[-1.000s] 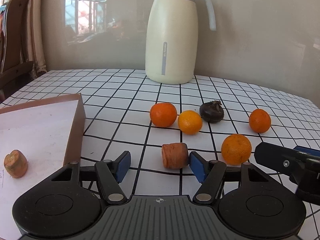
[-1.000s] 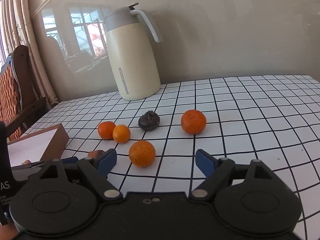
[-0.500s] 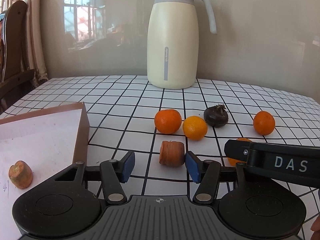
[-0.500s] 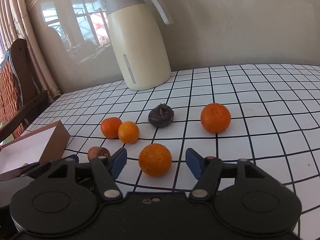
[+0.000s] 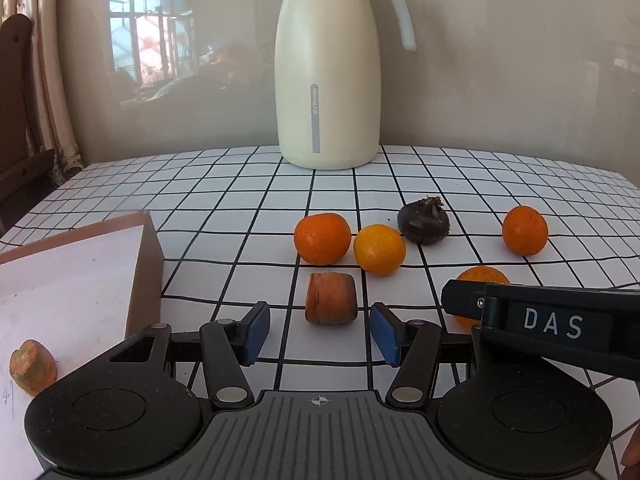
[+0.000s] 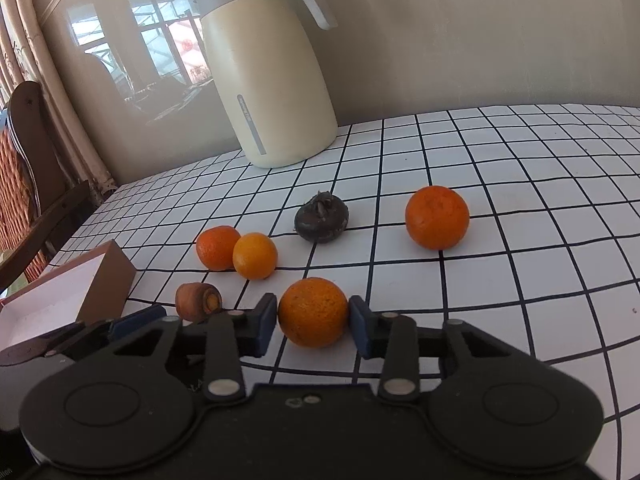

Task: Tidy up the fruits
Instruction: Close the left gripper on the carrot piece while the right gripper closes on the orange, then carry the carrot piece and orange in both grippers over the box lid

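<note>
The nearest orange (image 6: pixel 313 312) sits on the checked tablecloth (image 6: pixel 520 280) between the blue pads of the right gripper (image 6: pixel 313 322), whose jaws are closing and touch its sides. To its left, a carrot chunk (image 5: pixel 331 298) lies just ahead of the left gripper (image 5: pixel 319 332), whose jaws stand partly open around empty space. Farther back lie two touching oranges (image 5: pixel 322 238), a dark round fruit (image 5: pixel 423 220) and another orange (image 5: pixel 524 230). A brown box (image 5: pixel 146 264) at left holds a second carrot piece (image 5: pixel 32 366). A cream jug (image 5: pixel 329 68) stands far.

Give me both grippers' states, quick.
Left gripper: open, carrot chunk just ahead, untouched.
Right gripper: jaws closing, pads against the orange.
</note>
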{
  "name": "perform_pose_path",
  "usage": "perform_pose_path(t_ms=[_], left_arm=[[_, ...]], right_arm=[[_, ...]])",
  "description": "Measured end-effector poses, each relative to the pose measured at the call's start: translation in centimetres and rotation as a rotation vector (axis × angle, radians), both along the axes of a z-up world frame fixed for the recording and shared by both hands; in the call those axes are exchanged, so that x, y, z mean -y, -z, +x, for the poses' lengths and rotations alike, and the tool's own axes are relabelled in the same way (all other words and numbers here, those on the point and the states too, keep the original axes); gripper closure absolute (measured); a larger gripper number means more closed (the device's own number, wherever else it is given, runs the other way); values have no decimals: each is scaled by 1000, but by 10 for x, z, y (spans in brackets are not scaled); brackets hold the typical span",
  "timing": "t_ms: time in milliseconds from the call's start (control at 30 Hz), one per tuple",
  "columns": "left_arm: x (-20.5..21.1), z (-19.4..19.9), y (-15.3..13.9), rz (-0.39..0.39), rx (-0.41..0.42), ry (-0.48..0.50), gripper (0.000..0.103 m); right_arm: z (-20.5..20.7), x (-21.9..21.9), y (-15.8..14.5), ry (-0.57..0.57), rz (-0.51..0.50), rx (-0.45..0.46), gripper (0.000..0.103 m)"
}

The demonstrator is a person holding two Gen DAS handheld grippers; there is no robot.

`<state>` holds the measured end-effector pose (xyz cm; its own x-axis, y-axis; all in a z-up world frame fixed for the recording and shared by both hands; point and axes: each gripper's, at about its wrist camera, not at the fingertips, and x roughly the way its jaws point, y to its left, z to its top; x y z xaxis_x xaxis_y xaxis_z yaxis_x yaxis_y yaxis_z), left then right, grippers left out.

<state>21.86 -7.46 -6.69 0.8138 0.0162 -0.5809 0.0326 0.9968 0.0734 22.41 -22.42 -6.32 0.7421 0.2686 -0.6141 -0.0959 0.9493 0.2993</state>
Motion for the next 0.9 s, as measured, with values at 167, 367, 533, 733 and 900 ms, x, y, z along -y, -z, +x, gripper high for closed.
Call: perform_pose_path(t_ms=[167, 367, 533, 733, 900], left_arm=[[4, -1, -2, 12, 22, 9, 46], [5, 12, -3, -11, 37, 0, 46], [5, 21, -2, -44, 21, 7, 47], [2, 21, -1, -74, 22, 5, 73], [4, 17, -2, -68, 37, 20, 74]], right_arm=[[-5, 5, -4, 33, -37, 31, 74], [-8, 19, -2, 65, -78, 25, 74], [-8, 19, 0, 60, -92, 32, 74], [-6, 18, 2, 60, -95, 24, 72], [-6, 18, 3, 61, -95, 31, 73]])
